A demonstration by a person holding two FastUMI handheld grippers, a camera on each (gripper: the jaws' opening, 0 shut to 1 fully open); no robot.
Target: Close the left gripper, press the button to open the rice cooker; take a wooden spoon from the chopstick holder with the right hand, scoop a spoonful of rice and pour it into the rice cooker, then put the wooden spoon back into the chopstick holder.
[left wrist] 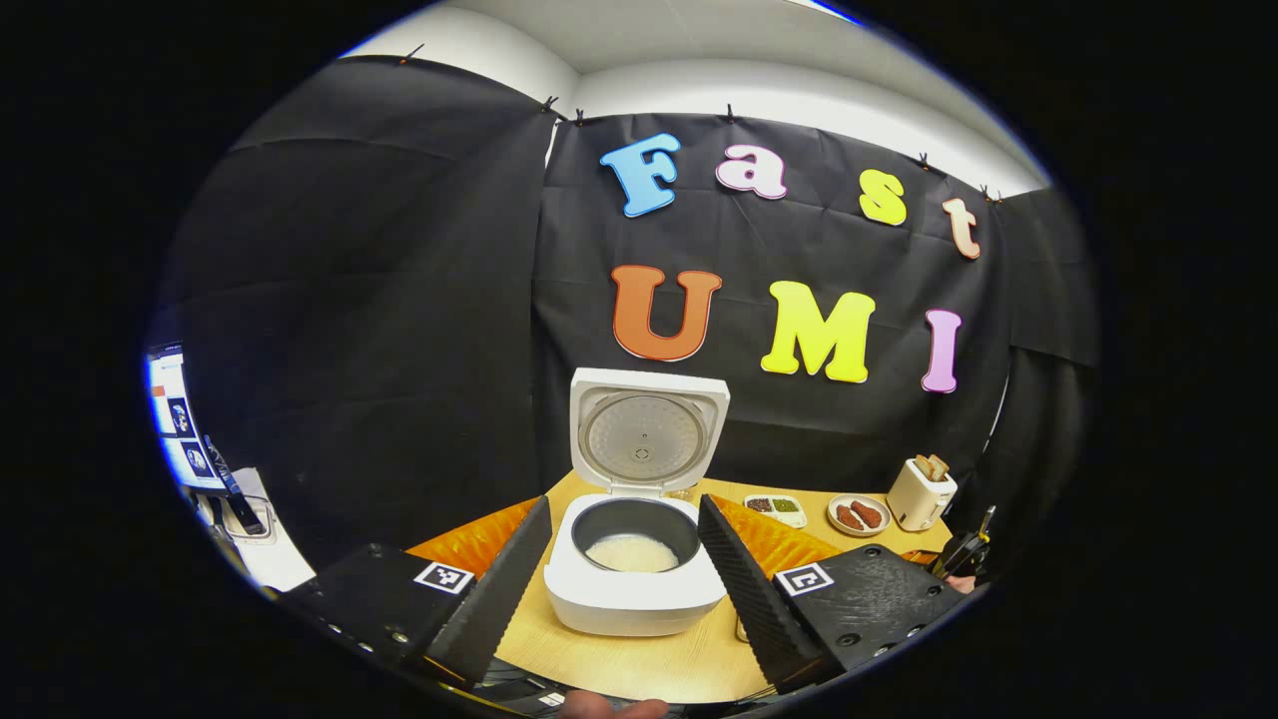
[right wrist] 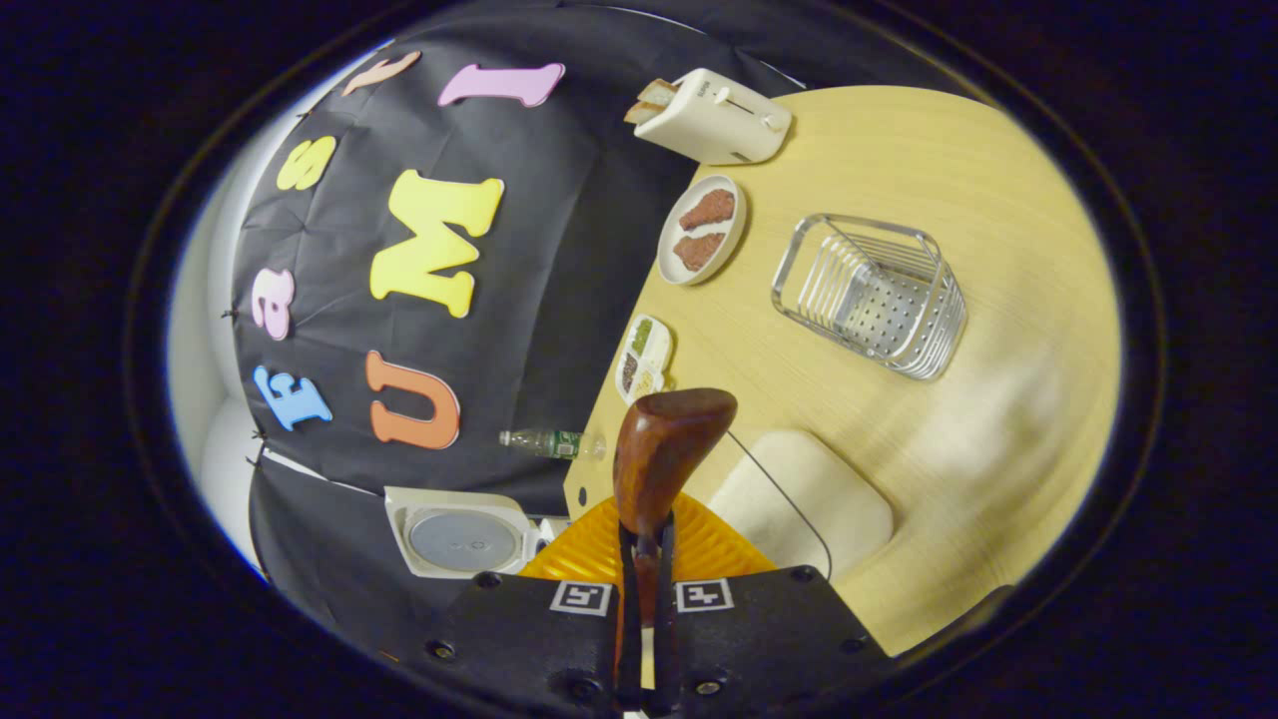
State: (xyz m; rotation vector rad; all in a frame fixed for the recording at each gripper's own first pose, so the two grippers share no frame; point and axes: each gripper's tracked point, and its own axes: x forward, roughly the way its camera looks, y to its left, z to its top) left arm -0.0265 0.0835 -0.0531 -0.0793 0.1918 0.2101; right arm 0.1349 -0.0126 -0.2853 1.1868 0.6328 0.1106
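tabletop rice cooker [left wrist: 635,574] lid up, rice [left wrist: 631,552] inside.

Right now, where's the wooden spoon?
In the right gripper view, the spoon is clamped in the right gripper, bowl pointing forward over the table, between the cooker lid and the empty holder.

The wooden spoon [right wrist: 659,469] handle is hidden between the fingers; the rice cooker [right wrist: 464,534] body is perhaps cut off.
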